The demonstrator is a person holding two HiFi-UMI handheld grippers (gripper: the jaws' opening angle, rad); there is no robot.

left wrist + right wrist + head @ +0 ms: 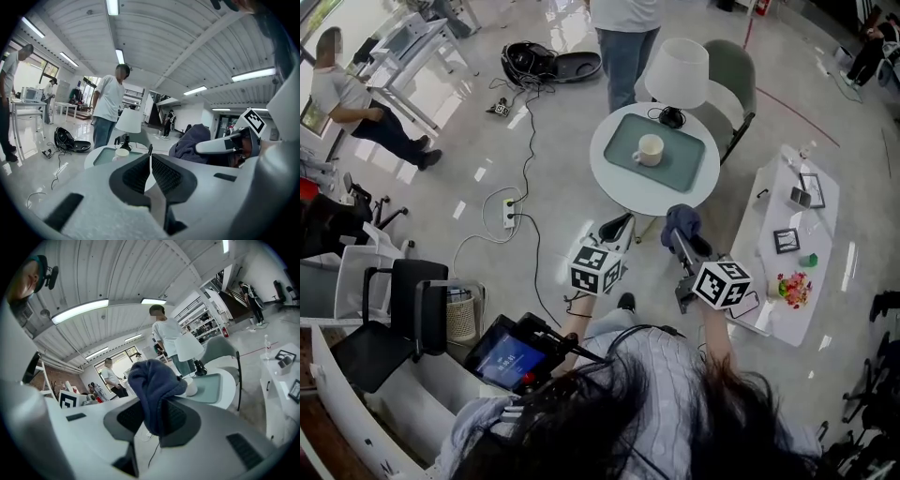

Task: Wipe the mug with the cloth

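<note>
A cream mug (649, 149) stands on a green tray (689, 159) on a round white table (649, 195). Both grippers hover short of the table's near edge, pointing at it. My left gripper (616, 228) is shut with nothing between its jaws; its view shows the jaws (150, 157) pressed together and the mug (122, 153) beyond them. A dark blue cloth (682, 223) bunches up out of my right gripper (679, 236), which is shut on it. In the right gripper view the cloth (154, 387) hides the gripper (152, 420) tips, with the mug (191, 388) just behind.
A white lamp (678, 72) and a grey-green chair (733, 70) stand at the table's far side, where a person (626, 37) stands. A long white side table (792, 246) with small items is at the right. Cables and a power strip (509, 213) lie on the floor at left.
</note>
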